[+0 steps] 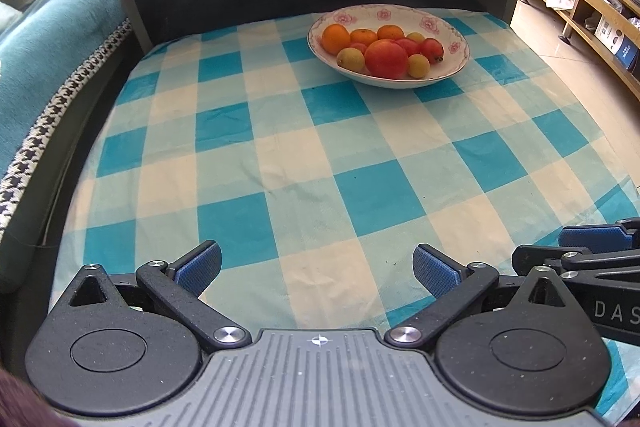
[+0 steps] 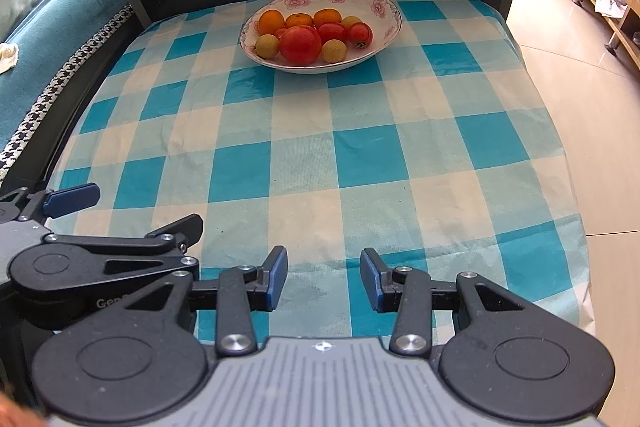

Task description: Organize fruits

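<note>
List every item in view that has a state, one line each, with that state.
left gripper: open, empty, low over the cloth
right gripper: open, empty, narrower gap
bowl: upright on the cloth, holding fruit
large red fruit: in the bowl, front centre
checked cloth: spread flat, lightly wrinkled

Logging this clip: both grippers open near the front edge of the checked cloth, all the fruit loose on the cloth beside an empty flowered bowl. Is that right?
Not quite. The fruit is not loose on the checked cloth; it sits inside the flowered bowl, which is full, as both wrist views show. The rest holds: the left gripper and right gripper are open near the front edge.
</note>
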